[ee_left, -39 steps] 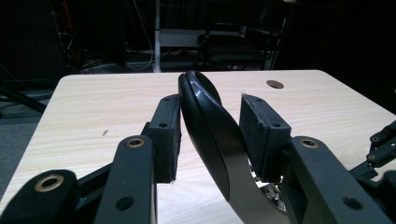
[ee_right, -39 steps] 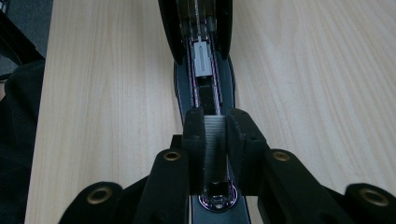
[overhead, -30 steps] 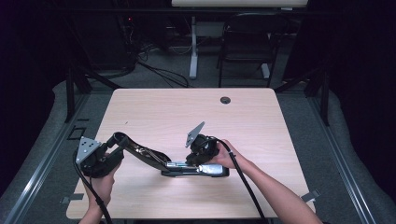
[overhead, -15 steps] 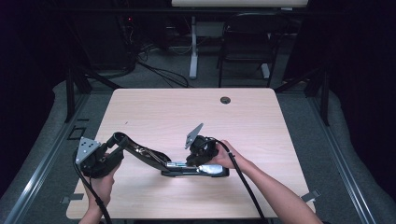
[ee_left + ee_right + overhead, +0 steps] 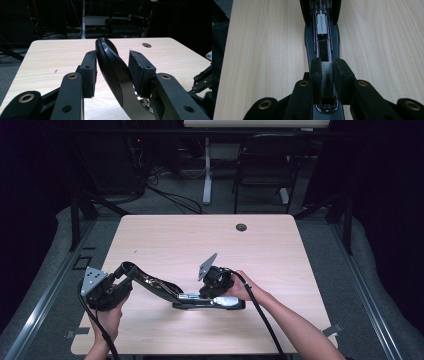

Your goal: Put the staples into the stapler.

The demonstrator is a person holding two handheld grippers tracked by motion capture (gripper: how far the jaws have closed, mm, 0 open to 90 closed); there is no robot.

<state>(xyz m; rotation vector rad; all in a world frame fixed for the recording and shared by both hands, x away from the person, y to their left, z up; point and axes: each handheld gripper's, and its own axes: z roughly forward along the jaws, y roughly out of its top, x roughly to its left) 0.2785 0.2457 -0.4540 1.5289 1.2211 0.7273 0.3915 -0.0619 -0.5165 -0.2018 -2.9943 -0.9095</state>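
A black desktop stapler (image 5: 200, 301) lies opened on the pale wooden table (image 5: 280, 250): the left gripper (image 5: 112, 72) clamps its raised lid, the right gripper (image 5: 327, 72) pinches a silver staple strip (image 5: 327, 82) over the magazine; seating and closing remain.

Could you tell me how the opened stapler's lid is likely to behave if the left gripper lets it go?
The lid looks rigid, glossy and curved, so it may slip between the left gripper's pads. It hinges above the open staple channel, so it would probably swing rather than flop. The right gripper appears to steady the base.
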